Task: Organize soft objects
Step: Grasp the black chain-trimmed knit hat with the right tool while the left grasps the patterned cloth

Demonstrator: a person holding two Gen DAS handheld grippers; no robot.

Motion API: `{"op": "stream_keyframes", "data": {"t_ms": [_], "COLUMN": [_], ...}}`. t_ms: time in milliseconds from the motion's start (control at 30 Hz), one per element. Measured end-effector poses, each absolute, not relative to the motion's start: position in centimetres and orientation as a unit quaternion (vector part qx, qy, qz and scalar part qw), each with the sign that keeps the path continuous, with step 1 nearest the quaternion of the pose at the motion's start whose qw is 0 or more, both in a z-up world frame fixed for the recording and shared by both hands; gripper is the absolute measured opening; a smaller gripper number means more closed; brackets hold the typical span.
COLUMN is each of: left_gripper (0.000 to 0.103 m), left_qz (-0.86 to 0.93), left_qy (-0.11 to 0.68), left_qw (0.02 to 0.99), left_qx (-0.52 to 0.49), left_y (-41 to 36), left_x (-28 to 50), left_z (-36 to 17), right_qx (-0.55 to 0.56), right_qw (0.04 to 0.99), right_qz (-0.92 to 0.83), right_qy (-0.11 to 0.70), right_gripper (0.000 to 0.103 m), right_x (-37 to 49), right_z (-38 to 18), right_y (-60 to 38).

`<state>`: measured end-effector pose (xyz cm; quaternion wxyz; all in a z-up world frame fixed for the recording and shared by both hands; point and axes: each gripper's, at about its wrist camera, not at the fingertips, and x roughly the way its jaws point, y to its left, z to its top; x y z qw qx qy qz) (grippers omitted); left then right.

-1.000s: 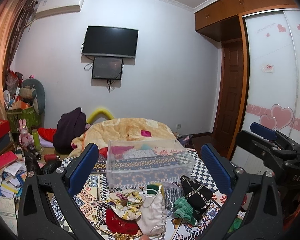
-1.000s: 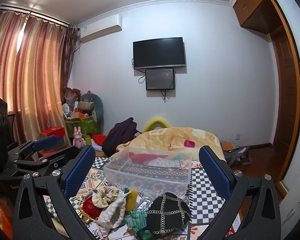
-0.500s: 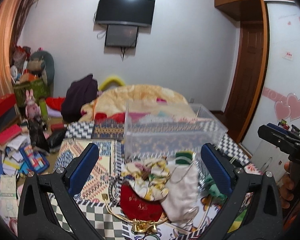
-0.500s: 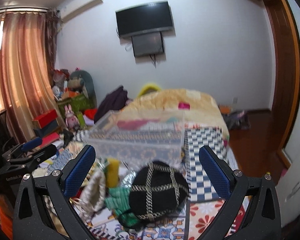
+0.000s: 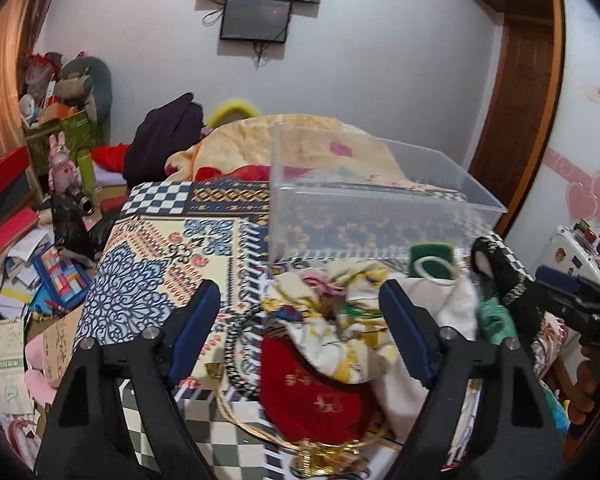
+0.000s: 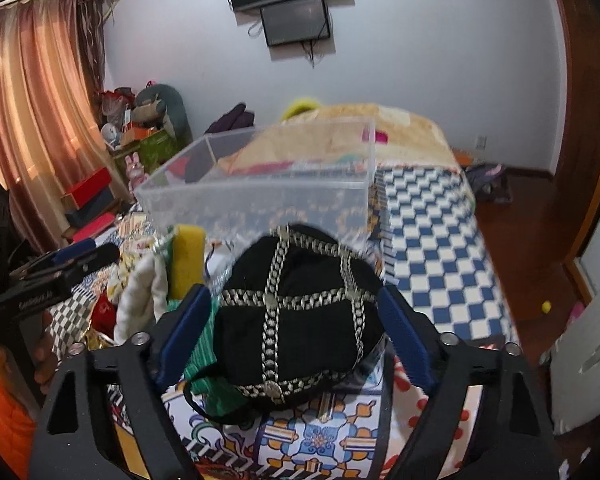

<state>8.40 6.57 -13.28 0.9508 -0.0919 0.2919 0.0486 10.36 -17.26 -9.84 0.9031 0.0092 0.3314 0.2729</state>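
A pile of soft things lies on the patterned bedspread in front of a clear plastic bin. My left gripper is open, its blue fingers either side of a floral cloth pouch and a red pouch, with a white pouch just right. My right gripper is open, its fingers straddling a black pouch with silver chain trim. A green cloth and a yellow sponge lie left of it. The bin stands behind.
A beige blanket is heaped behind the bin. Boxes, books and toys clutter the floor on the left. A wooden door and a wardrobe with pink hearts are on the right. The right-hand floor is wood.
Both grippers have dropped and moved forward to the pile. The left one now frames the floral and red pouches, the right one the black pouch. Both stay open.
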Motion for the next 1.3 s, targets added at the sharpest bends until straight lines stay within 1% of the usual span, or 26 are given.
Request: {"op": "stream_keyframes", "data": {"t_ms": [200, 267, 300, 333, 367, 433, 500, 533, 567, 633, 667, 733, 800, 933, 1100, 1167, 1233, 1300], "left_gripper": [0.065, 0.058, 0.051, 0.047, 0.046, 0.038, 0.032, 0.027, 0.024, 0.012, 0.010, 0.008, 0.007, 0.007, 0.007, 0.007, 0.007, 0.007], "left_qz": [0.055, 0.053, 0.048, 0.046, 0.043, 0.041, 0.034, 0.034, 0.033, 0.030, 0.029, 0.029, 0.030, 0.029, 0.029, 0.028, 0.027, 0.027], "left_qy": [0.311, 0.319, 0.326, 0.329, 0.333, 0.336, 0.336, 0.335, 0.333, 0.330, 0.327, 0.316, 0.307, 0.289, 0.271, 0.265, 0.261, 0.258], "left_qw": [0.943, 0.940, 0.938, 0.936, 0.935, 0.934, 0.934, 0.934, 0.935, 0.937, 0.938, 0.942, 0.946, 0.952, 0.956, 0.957, 0.958, 0.959], "left_qx": [-0.107, -0.110, -0.112, -0.114, -0.115, -0.116, -0.118, -0.118, -0.116, -0.112, -0.110, -0.103, -0.100, -0.101, -0.109, -0.111, -0.113, -0.114], "left_y": [7.6, 7.7, 7.6, 7.6, 7.6, 7.5, 7.4, 7.4, 7.3, 7.1, 6.9, 6.6, 6.4, 6.3, 6.6, 6.6, 6.8, 6.7], "left_x": [9.3, 9.6, 9.9, 10.1, 10.2, 10.4, 10.4, 10.4, 10.4, 10.2, 10.1, 9.6, 9.1, 8.4, 7.7, 7.4, 7.4, 7.3], "left_z": [-14.5, -15.0, -15.4, -15.5, -15.7, -15.9, -15.9, -15.9, -15.9, -15.7, -15.5, -15.0, -14.3, -13.1, -11.7, -11.3, -11.1, -10.9], "right_qx": [0.020, 0.016, 0.014, 0.013, 0.012, 0.011, 0.006, 0.003, 0.002, 0.001, 0.002, 0.003, 0.009, 0.011, 0.024, 0.019, 0.014, 0.001], "right_qw": [0.895, 0.895, 0.895, 0.894, 0.894, 0.894, 0.895, 0.897, 0.898, 0.900, 0.900, 0.901, 0.901, 0.908, 0.904, 0.903, 0.900, 0.901], "right_qz": [0.282, 0.282, 0.283, 0.283, 0.283, 0.284, 0.284, 0.280, 0.279, 0.278, 0.277, 0.276, 0.279, 0.272, 0.282, 0.276, 0.282, 0.274], "right_qy": [0.346, 0.345, 0.345, 0.346, 0.346, 0.345, 0.344, 0.341, 0.340, 0.337, 0.336, 0.334, 0.332, 0.319, 0.322, 0.327, 0.333, 0.335], "right_gripper": [0.064, 0.059, 0.055, 0.051, 0.048, 0.042, 0.037, 0.033, 0.032, 0.025, 0.023, 0.016, 0.006, 0.006, 0.007, 0.014, 0.032, 0.038], "right_x": [10.8, 11.0, 11.1, 11.0, 11.1, 11.0, 11.1, 11.0, 11.0, 10.9, 10.9, 10.9, 10.9, 10.7, 10.9, 11.4, 11.8, 12.3], "right_z": [-10.4, -10.5, -10.6, -10.6, -10.7, -10.7, -10.6, -10.6, -10.5, -10.5, -10.4, -10.3, -10.1, -9.5, -9.0, -8.9, -9.0, -9.1], "right_y": [-17.5, -17.1, -17.1, -17.1, -16.7, -16.6, -16.6, -16.6, -16.6, -16.6, -16.6, -16.8, -17.1, -17.6, -17.9, -17.6, -16.9, -15.9]}}
